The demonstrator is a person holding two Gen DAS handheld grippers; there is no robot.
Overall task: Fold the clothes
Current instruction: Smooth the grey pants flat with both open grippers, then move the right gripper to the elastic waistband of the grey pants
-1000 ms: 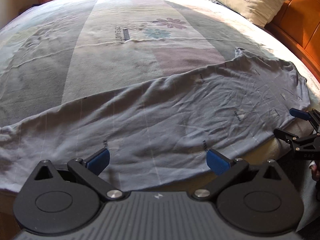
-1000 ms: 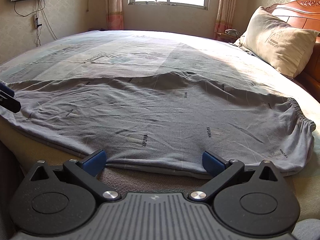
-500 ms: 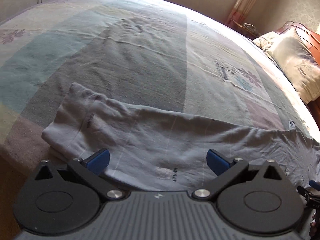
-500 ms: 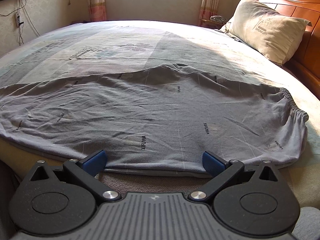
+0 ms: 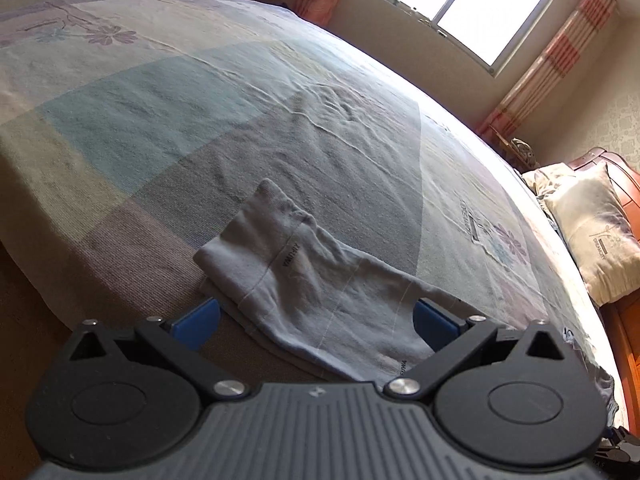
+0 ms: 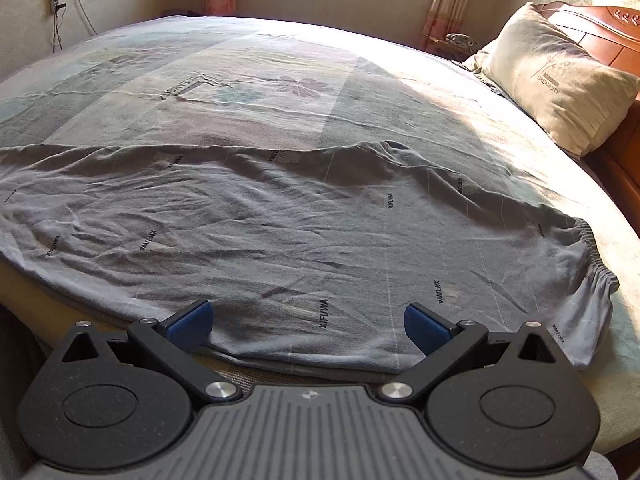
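We see the thin grey knit trousers with small printed lettering (image 6: 320,240) spread flat across the lower half of the right wrist view, along the near edge of the patchwork-printed bed (image 6: 240,80), elastic waistband at the right. They look light, limp and prone to wrinkle, so we would pinch a hem or the waistband, not mid-cloth. The left tool (image 5: 316,318) and right tool (image 6: 306,320) both stand wide, holding nothing. A second ago the left view faced the waist end; now it frames the cuff (image 5: 256,236) at centre.
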